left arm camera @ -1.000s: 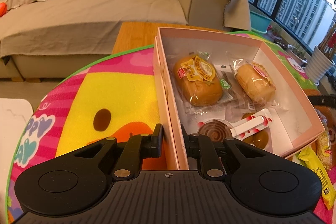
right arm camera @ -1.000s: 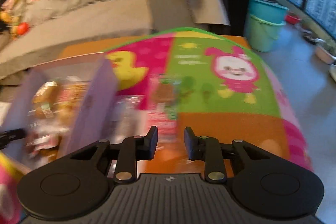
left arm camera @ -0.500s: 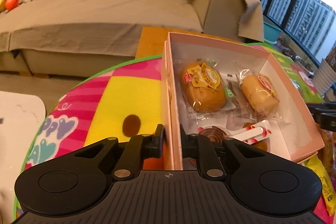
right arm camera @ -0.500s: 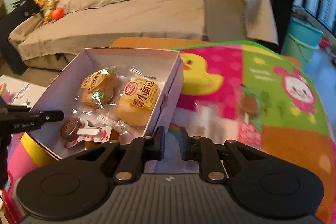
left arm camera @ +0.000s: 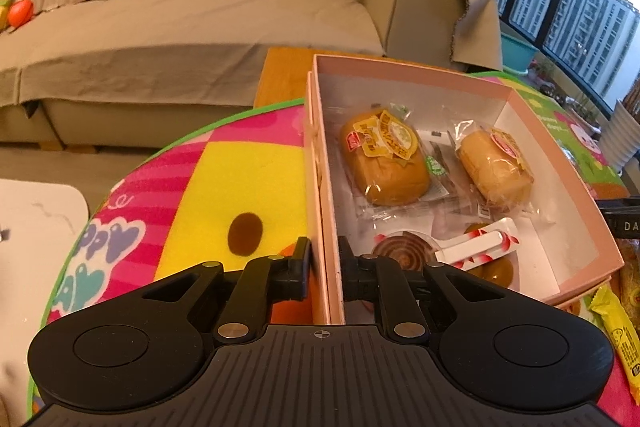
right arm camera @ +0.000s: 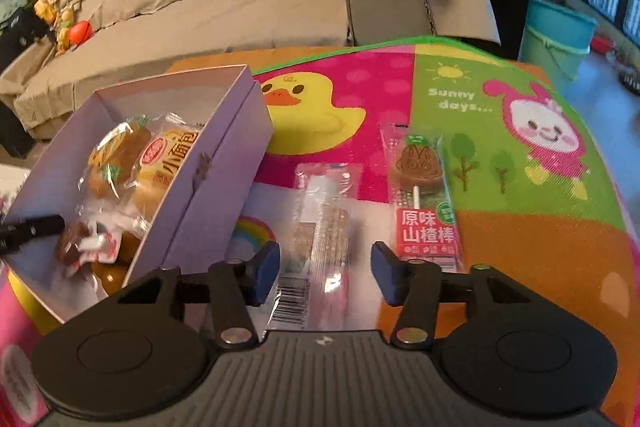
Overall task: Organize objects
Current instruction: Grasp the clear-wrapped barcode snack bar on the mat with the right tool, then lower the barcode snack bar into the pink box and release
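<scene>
A pink open box [left arm camera: 412,75] stands on a colourful mat. It holds two wrapped buns [left arm camera: 384,159] [left arm camera: 494,167] and a swirl lollipop [left arm camera: 404,251]. My left gripper [left arm camera: 324,267] is shut on the box's left wall. The box also shows at the left of the right wrist view [right arm camera: 224,171]. My right gripper [right arm camera: 324,267] is open, just above a clear-wrapped snack bar [right arm camera: 324,227] lying on the mat. A wrapped hawthorn lollipop [right arm camera: 420,187] lies just right of it.
The mat [right arm camera: 500,187] covers a low wooden table [left arm camera: 280,75]. A draped sofa [left arm camera: 200,7] stands behind. Yellow snack packets [left arm camera: 616,331] lie right of the box. Teal buckets [right arm camera: 556,35] stand on the floor at the right.
My right gripper has swung right, away from the box, and opened over the clear-wrapped bar. My left gripper has kept its hold on the box wall.
</scene>
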The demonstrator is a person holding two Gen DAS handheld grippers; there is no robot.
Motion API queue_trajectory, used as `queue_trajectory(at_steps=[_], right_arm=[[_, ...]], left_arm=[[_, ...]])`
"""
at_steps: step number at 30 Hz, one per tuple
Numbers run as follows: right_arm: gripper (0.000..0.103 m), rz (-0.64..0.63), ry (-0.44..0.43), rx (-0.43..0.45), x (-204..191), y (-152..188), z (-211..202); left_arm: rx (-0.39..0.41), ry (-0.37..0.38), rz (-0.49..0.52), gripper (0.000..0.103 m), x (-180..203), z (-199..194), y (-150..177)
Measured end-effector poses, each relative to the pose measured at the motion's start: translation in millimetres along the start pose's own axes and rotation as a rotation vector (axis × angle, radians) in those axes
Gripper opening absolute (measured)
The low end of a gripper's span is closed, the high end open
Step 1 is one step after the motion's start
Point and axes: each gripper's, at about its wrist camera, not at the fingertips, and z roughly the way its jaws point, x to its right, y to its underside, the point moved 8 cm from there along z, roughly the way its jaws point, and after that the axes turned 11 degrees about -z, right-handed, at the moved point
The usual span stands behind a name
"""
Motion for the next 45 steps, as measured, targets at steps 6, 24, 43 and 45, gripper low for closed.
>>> queue_trajectory(at_steps=[6, 24, 43, 45], right_arm=[[0.049, -0.053, 0.167, -0.02, 20, 12, -14], [0.05, -0.176, 0.139, 0.004, 23, -2, 2], [0.033, -0.097, 0.071, 0.079, -13, 41, -137], [0.033, -0.117, 0.055, 0.104, -28, 50, -155]], left_arm=[[0.0, 0.016, 0.0, 0.015, 6, 4, 0], [-0.018, 0.038, 0.004, 0.016, 20, 7, 4], [0.036, 0.039, -0.006, 0.017, 22, 2, 9], [0.051, 0.037, 0.004, 0.017, 24, 1, 8]])
